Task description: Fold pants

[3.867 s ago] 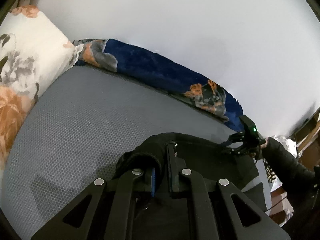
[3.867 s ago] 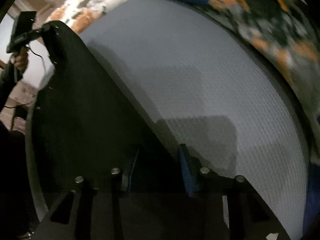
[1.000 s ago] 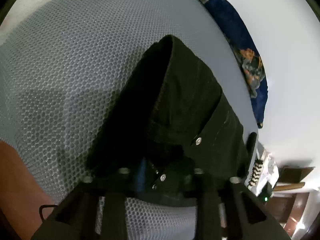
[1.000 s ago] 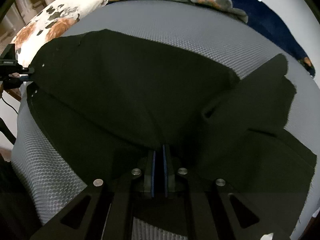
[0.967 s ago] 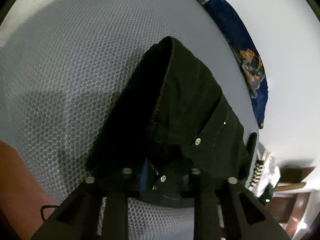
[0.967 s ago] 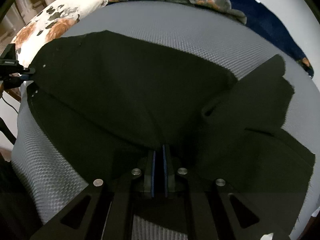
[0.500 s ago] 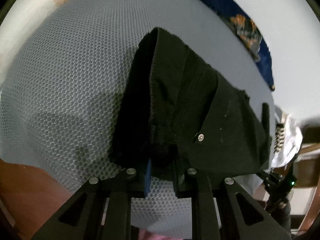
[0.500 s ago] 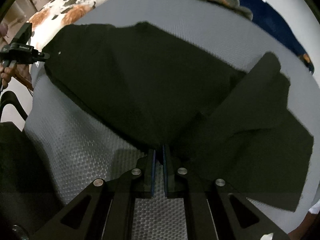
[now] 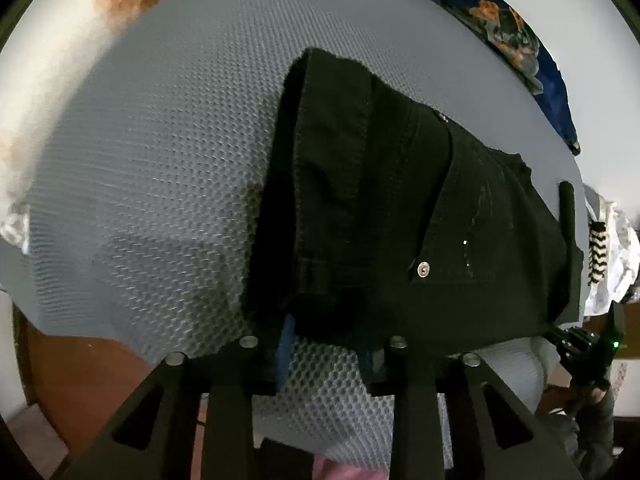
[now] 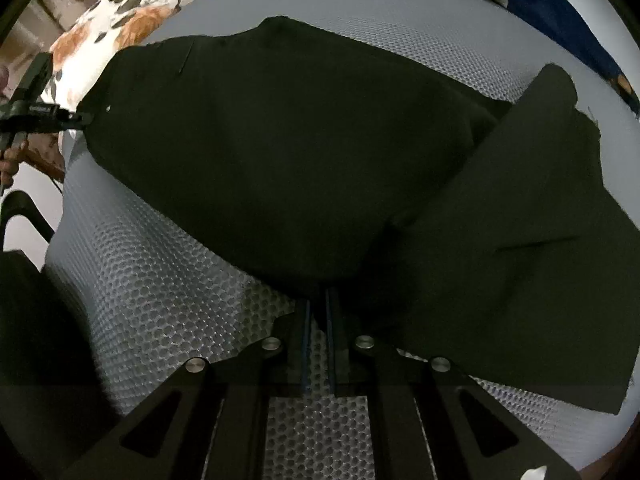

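On the grey honeycomb-mesh mattress (image 10: 160, 292), black denim pants (image 10: 304, 160) lay half-folded, the left gripper (image 9: 326, 334) opening around their waistband while the right gripper (image 10: 317, 300) pinched their near edge.

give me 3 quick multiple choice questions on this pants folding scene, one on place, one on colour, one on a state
1. Where do the pants lie?
A. on the grey mesh bed cover
B. on a wooden floor
C. on a chair

2. What colour are the pants?
A. blue
B. black
C. white

3. How does the right gripper stand?
A. wide open
B. out of view
C. nearly shut at the cloth's edge

Answers:
1 A, honeycomb cover shows all around the cloth.
2 B, the fabric is black in both views.
3 C, only a thin gap shows between its pads.
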Action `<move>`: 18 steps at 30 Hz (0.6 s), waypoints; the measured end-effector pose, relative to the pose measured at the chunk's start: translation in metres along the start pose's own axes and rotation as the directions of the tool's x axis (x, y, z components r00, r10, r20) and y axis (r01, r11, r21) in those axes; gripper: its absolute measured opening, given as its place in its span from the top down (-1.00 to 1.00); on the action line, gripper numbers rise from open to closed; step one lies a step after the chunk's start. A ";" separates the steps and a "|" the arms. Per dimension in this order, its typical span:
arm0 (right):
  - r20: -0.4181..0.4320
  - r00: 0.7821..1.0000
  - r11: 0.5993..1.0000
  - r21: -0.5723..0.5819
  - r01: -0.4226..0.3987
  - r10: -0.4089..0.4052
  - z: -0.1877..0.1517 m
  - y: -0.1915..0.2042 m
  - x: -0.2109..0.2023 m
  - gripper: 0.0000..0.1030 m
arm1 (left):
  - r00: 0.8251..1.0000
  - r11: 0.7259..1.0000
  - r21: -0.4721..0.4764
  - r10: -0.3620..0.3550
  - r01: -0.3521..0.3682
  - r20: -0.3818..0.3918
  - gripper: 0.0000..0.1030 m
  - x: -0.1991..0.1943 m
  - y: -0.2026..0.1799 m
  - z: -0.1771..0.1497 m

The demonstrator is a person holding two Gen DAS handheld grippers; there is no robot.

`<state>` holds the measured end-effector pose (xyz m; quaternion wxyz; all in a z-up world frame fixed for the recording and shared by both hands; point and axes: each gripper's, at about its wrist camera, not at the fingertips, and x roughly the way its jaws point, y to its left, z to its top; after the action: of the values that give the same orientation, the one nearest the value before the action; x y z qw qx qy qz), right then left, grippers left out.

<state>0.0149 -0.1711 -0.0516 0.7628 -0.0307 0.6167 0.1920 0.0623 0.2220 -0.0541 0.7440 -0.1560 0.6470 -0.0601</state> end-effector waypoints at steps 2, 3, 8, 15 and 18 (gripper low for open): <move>0.011 1.000 0.999 0.022 -0.023 0.022 0.000 -0.003 -0.001 0.83 | 0.999 1.000 0.013 0.023 -0.024 0.023 0.21 -0.012 0.004 -0.004; 0.014 1.000 0.999 0.029 -0.029 0.028 0.000 -0.004 -0.001 0.83 | 0.998 0.998 0.026 0.054 -0.055 0.045 0.21 -0.019 0.005 -0.006; 0.041 0.998 0.997 0.053 -0.051 0.049 -0.002 -0.011 -0.005 0.80 | 0.955 0.965 0.140 0.186 -0.222 0.231 0.21 -0.059 -0.015 -0.015; 0.079 0.993 0.990 0.105 -0.095 0.087 0.002 -0.024 -0.018 0.79 | 0.955 0.866 0.495 -0.093 -0.062 0.282 0.21 -0.052 -0.125 -0.033; 0.092 0.991 0.984 0.136 -0.112 0.100 0.005 -0.028 -0.018 0.79 | 0.966 0.771 0.636 -0.192 0.037 0.176 0.21 -0.020 -0.182 -0.043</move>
<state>0.0260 -0.2002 -0.0383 0.7773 0.0644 0.5964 0.1895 0.0370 0.0497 0.0160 0.8180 0.0553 0.4883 -0.2990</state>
